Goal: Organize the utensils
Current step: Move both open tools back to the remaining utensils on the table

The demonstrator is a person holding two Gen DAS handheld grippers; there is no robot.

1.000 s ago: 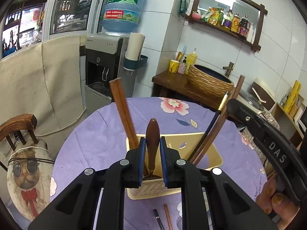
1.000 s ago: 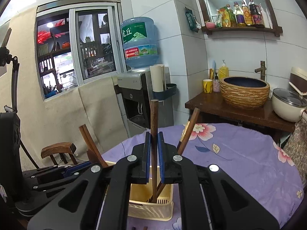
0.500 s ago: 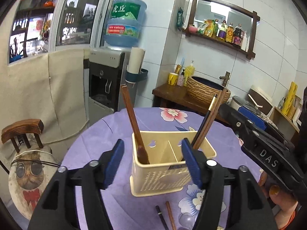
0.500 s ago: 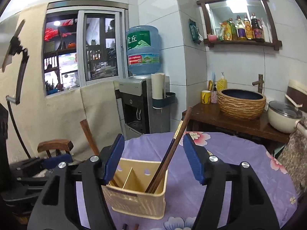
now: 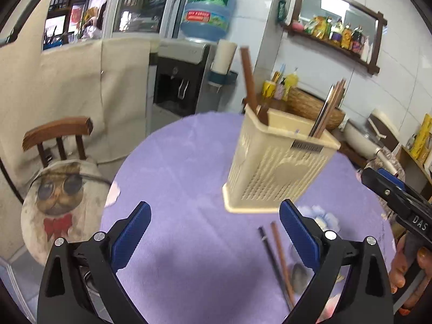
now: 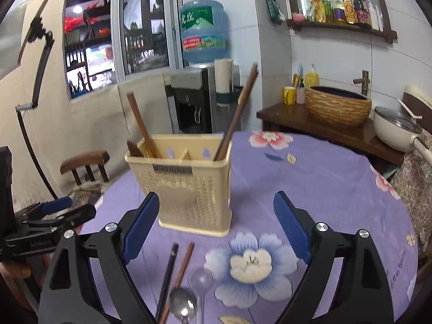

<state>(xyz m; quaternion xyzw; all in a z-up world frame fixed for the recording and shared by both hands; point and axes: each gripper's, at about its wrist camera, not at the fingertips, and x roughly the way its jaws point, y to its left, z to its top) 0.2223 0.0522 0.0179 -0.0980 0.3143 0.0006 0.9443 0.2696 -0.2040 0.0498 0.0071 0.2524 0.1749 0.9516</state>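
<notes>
A cream slotted utensil holder (image 5: 278, 167) (image 6: 189, 186) stands on the purple floral tablecloth (image 5: 175, 162). A wooden handle (image 5: 248, 81) (image 6: 140, 124) leans in its left compartment and chopsticks (image 5: 328, 110) (image 6: 237, 113) in its right. In front of the holder lie a black chopstick (image 6: 167, 275), a brown chopstick (image 6: 181, 270), a metal spoon (image 6: 182, 305) and a clear plastic spoon (image 6: 199, 280). My left gripper (image 5: 213, 216) and right gripper (image 6: 216, 208) hover short of the holder, jaws wide and still opening, nothing between them.
A wooden chair with a cat cushion (image 5: 59, 189) stands left of the table. Behind are a water dispenser (image 5: 183, 81), a dark side table with a woven basin (image 6: 337, 105) and a cream pot (image 6: 397, 129). A hand (image 5: 405, 267) holds the right gripper.
Both grippers let go of the utensils they held over the holder, opened wide, and drew back and down. The wooden handle and the chopsticks now rest in the holder.
</notes>
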